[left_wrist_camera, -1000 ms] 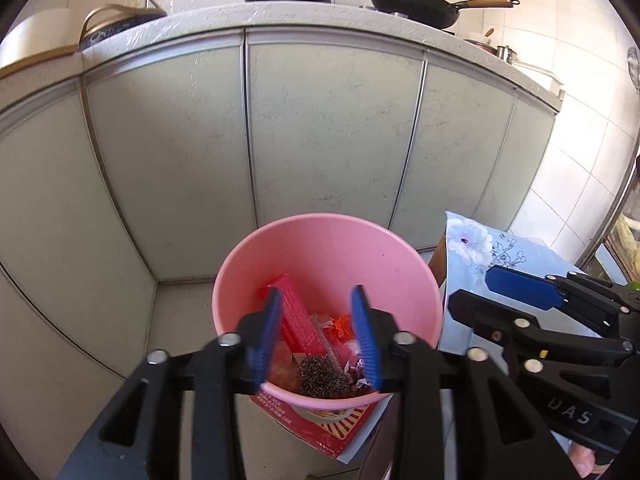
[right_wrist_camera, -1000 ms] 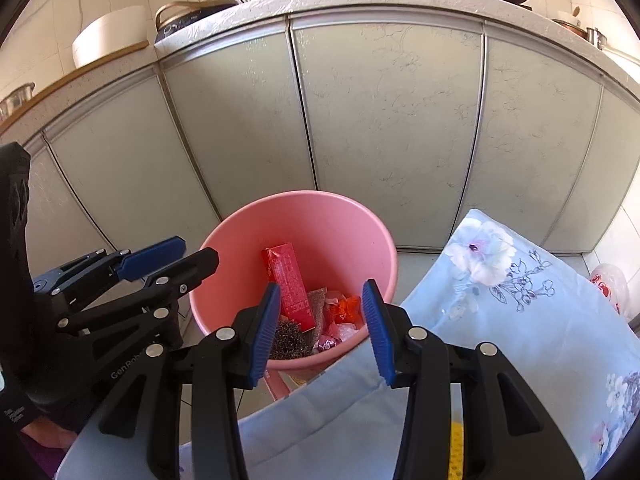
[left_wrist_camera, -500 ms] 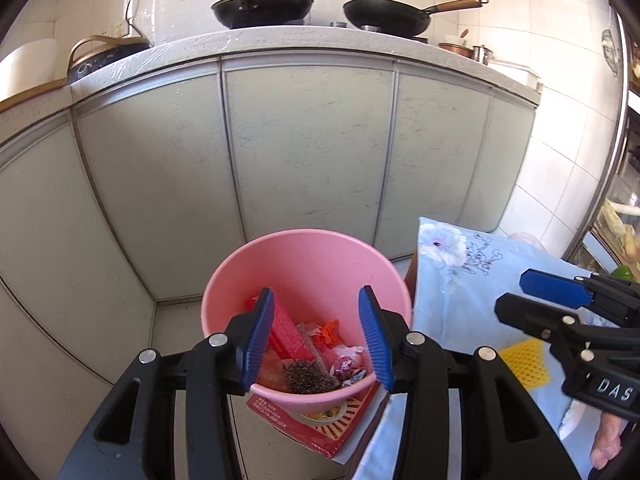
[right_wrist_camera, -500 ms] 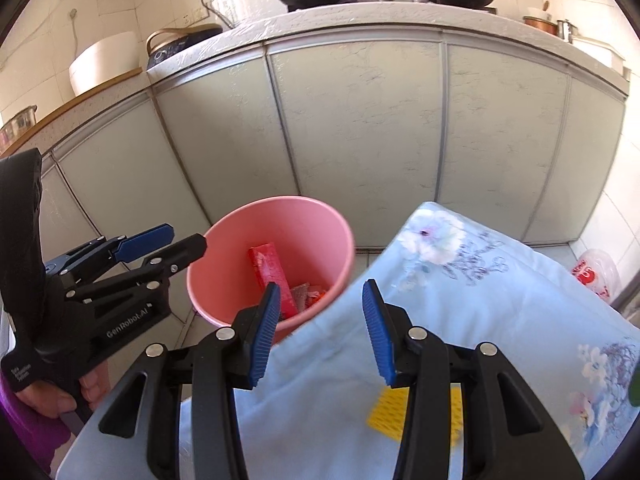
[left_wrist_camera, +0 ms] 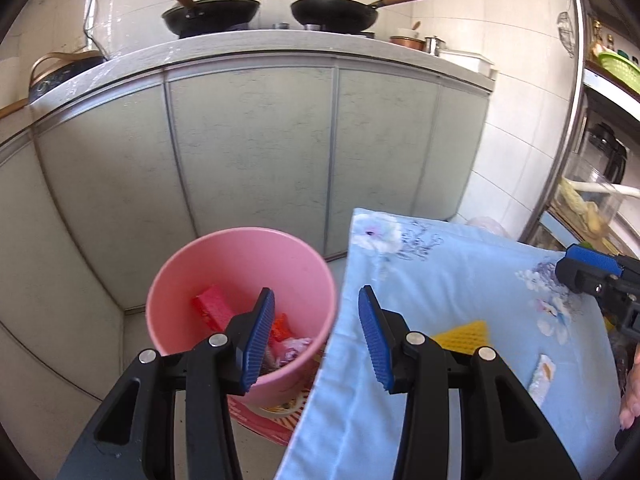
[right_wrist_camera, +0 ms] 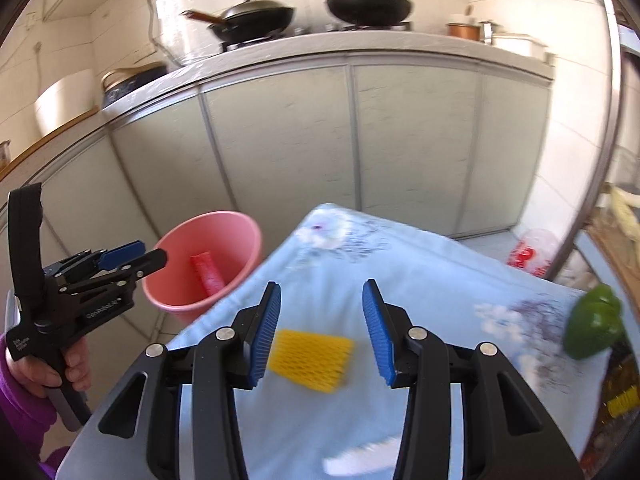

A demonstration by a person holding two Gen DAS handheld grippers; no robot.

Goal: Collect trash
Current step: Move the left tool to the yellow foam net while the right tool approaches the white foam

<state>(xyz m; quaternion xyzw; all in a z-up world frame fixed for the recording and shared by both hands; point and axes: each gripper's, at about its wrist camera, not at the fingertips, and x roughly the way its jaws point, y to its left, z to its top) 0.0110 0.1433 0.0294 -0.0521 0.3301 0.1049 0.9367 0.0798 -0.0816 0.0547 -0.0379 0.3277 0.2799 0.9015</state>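
Right now the right gripper [right_wrist_camera: 320, 328] stands with its blue pads parted and nothing between them, low in the middle of its own view. Just past its tips, a little below frame centre, lies a yellow foam net sleeve [right_wrist_camera: 310, 360] on the pale blue flowered tablecloth [right_wrist_camera: 420, 280]. By its look it should be very light, soft and springy; it will squash flat under the pads and may slide on the cloth. A pinch across one short edge, or across its middle, seems the surest hold, with the lower pad kept clear of the cloth so no fold comes up with it.

At the lower edge of that frame a blurred white scrap [right_wrist_camera: 356, 460] lies on the cloth; what it is I cannot tell. A green pepper [right_wrist_camera: 592, 328] sits at the right edge, probably not trash.

Over in the left view, the left gripper [left_wrist_camera: 316, 340] is likewise open and empty, low centre, above the near rim of the pink bin [left_wrist_camera: 240, 280]. That bin stands on the floor just beside the table's left edge, in front of the grey cabinet doors [left_wrist_camera: 252, 140], and already holds a red carton [left_wrist_camera: 212, 308] and crumpled wrappers [left_wrist_camera: 292, 348].
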